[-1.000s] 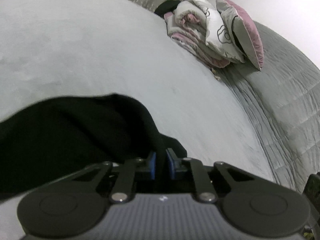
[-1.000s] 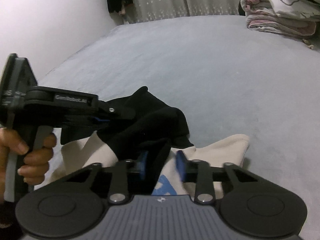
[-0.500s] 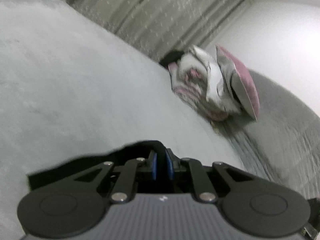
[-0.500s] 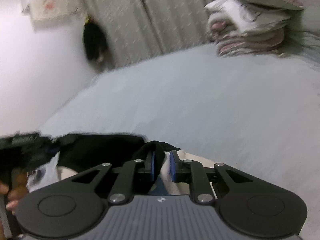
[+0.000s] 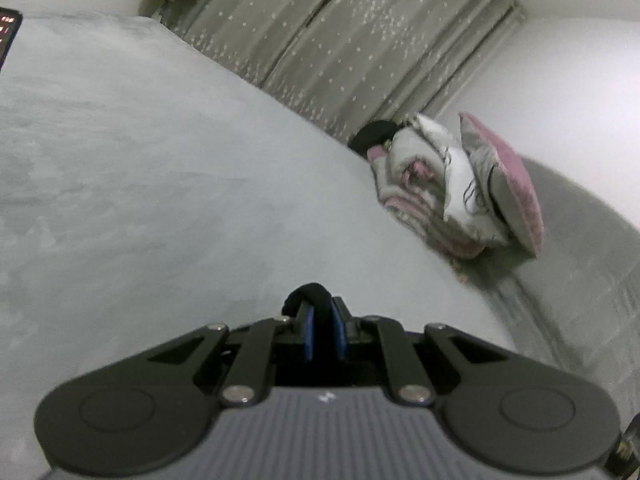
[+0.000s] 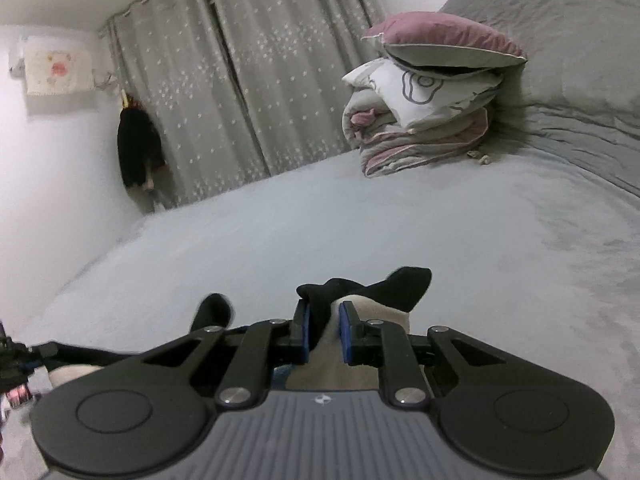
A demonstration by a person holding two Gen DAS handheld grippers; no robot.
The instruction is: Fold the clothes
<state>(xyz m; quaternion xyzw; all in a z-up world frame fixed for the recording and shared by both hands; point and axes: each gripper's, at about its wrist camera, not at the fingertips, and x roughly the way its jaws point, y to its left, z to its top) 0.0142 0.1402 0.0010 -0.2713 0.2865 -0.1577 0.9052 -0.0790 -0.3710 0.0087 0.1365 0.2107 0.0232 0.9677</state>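
Observation:
A black garment (image 6: 384, 286) is pinched between the blue pads of my right gripper (image 6: 323, 330), which is shut on it above the grey bed (image 6: 360, 220). Black cloth stretches left from there toward the other gripper (image 6: 16, 364), seen at the left edge. A cream garment (image 6: 384, 312) shows just behind and below the right fingers. In the left wrist view my left gripper (image 5: 322, 330) is shut on a small fold of the black garment (image 5: 310, 294); the rest of the cloth hangs out of sight below.
A stack of folded bedding and pillows (image 6: 424, 100), also seen as bedding (image 5: 452, 200), sits at the head of the bed by the grey quilted headboard (image 6: 580, 60). Starred curtains (image 6: 240, 80) and a dark hanging item (image 6: 138, 148) line the far wall.
Both grippers rose and tilted upward, lifting the black garment off the bed; most of it dropped below both views. The right gripper closed onto the cloth.

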